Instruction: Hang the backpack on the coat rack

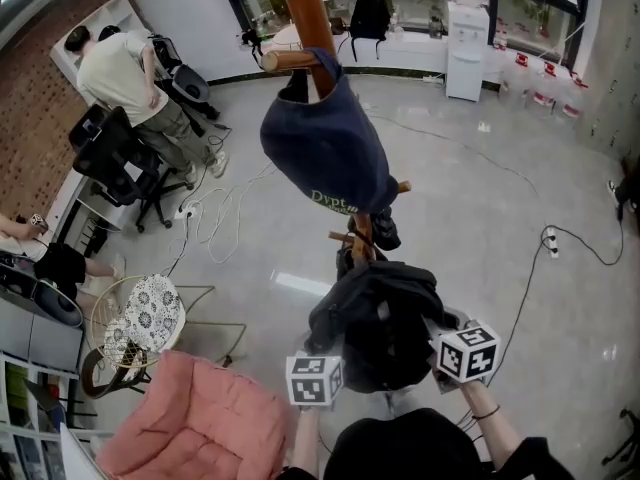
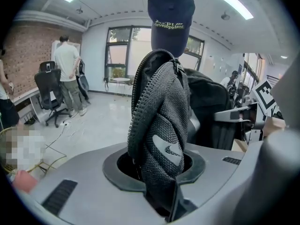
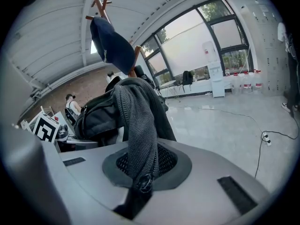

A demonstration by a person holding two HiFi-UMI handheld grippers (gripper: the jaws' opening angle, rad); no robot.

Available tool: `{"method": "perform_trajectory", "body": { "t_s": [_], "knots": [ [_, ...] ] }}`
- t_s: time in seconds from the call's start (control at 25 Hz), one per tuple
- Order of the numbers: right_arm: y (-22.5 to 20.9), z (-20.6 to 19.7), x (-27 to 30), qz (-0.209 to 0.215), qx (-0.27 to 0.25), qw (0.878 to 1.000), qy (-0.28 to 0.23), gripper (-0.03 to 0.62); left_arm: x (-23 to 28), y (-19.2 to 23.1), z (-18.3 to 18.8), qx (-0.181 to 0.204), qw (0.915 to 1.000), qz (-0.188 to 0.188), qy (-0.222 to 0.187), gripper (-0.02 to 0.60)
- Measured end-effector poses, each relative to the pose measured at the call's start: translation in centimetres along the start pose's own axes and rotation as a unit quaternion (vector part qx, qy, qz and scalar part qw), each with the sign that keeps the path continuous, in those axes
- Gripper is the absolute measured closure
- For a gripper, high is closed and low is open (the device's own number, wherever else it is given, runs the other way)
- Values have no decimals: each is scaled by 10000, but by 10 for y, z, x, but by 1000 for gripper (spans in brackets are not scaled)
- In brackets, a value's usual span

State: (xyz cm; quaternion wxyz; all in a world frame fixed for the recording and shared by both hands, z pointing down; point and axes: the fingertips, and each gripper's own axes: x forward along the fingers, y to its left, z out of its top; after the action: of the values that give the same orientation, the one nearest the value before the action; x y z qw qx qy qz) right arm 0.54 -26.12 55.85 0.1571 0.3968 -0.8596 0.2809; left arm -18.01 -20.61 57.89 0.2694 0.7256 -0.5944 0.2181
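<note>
Beside the coat rack [image 1: 305,8], left gripper [image 2: 161,196] and right gripper [image 3: 138,186] each clamp a mesh part of the backpack [image 1: 380,318].

The backpack [image 1: 375,323] sits just ahead of and between the left hand-held gripper [image 1: 322,363] and the right hand-held gripper [image 1: 445,336]; its left strap [image 2: 161,139] is clamped between the left one's jaws, its right strap [image 3: 136,130] between the right one's; the coat rack [image 1: 305,8] stands just beyond the backpack; a cap [image 1: 325,148] hangs on the rack above the backpack; a cushioned seat [image 1: 195,418] lies on the floor just left of the left hand-held gripper, with a round chair [image 1: 150,313] beyond it; a power strip [image 1: 550,240] lies on the floor well right of the right hand-held gripper; a person [image 1: 125,73] stands far ahead to the left.
</note>
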Motion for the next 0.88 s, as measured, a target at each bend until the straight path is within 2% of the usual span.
{"method": "perform_trajectory", "body": {
  "t_s": [0.48,0.88],
  "knots": [
    [-27,-11,39,-297,86,9995,-22,569,51,13,-8,242,9990,-158,330,454],
    [-44,-24,58,-448,137,9988,106,568,76,17,-20,242,9978,-180,590,453]
  ]
}}
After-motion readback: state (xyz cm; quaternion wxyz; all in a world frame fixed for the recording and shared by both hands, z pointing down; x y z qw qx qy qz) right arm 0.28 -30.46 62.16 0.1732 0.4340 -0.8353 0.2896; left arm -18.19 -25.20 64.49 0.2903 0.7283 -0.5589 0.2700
